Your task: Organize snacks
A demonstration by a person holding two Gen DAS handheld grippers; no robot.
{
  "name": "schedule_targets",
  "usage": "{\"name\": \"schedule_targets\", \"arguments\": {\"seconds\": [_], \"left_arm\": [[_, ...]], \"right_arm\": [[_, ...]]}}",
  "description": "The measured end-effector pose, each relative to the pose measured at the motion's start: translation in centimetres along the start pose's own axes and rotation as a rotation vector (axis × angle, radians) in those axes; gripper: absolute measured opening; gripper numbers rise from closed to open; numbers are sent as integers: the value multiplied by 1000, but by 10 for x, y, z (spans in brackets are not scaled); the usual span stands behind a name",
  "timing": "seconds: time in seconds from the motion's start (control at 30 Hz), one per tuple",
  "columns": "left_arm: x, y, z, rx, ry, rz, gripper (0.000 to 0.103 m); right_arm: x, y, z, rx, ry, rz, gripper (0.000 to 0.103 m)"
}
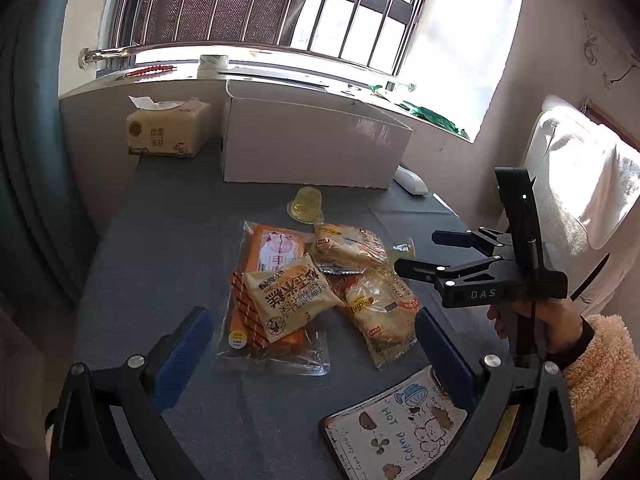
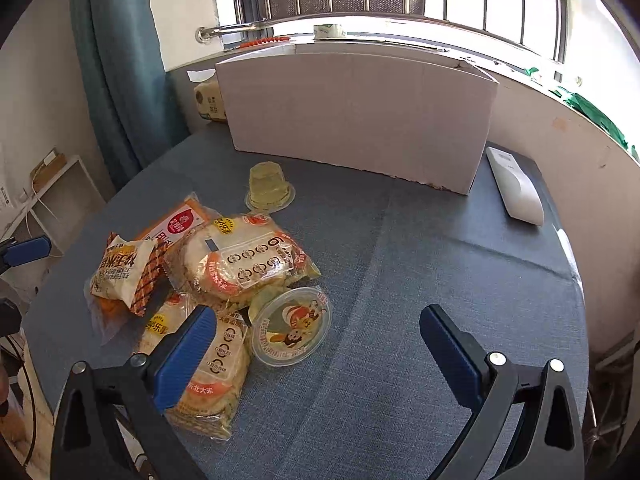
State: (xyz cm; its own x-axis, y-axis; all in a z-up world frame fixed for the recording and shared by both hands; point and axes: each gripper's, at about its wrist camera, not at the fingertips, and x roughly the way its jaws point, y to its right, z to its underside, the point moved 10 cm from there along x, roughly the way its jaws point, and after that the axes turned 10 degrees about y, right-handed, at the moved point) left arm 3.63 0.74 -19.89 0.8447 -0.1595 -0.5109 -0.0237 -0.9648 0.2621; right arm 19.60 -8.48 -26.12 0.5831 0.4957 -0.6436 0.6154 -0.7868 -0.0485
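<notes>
left wrist: crinkly plastic snack packets (image 1: 304, 292) on woven cloth (image 1: 160, 240).

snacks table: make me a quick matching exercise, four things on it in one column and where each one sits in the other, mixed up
Things:
1. white cardboard box
2. tissue pack
3. white remote
4. tipped jelly cup

Places:
A. at the right end of the box
B. leaning on the rice cracker packs
C. at the back, below the window
D. at the left end of the box

Pairs: 1-C, 2-D, 3-A, 4-B
</notes>
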Motion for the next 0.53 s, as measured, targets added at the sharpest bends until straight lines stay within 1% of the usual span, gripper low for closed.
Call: {"name": "schedule_targets", "arguments": {"seconds": [0.03, 0.07, 0.1, 0.13, 0.17, 0.2, 0.37, 0.47, 0.53], "left_arm": [[1, 0, 1, -4, -6, 1, 103], [2, 1, 3, -7, -11, 7, 103], [2, 2, 4, -7, -16, 15, 103], [3, 3, 4, -6, -18, 20, 103], [3, 4, 4, -3, -18, 20, 103], [4, 5, 5, 2, -20, 17, 103], [10, 3, 10, 13, -44, 7, 103], [19, -1, 12, 28, -61, -8, 103], [30, -5, 12, 40, -83, -28, 103]], "right_arm": [[3, 0, 0, 3, -4, -11, 103], [4, 1, -1, 8, 2, -13, 101], [6, 2, -1, 14, 1, -18, 96], [9, 4, 0, 23, -5, -24, 74], [11, 3, 1, 44, -16, -55, 48], [13, 4, 2, 51, -26, -51, 49], [5, -2, 8, 18, -31, -65, 49], [-8, -5, 8, 42, -5, -83, 49], [-20, -4, 6, 86, 18, -84, 49]]}}
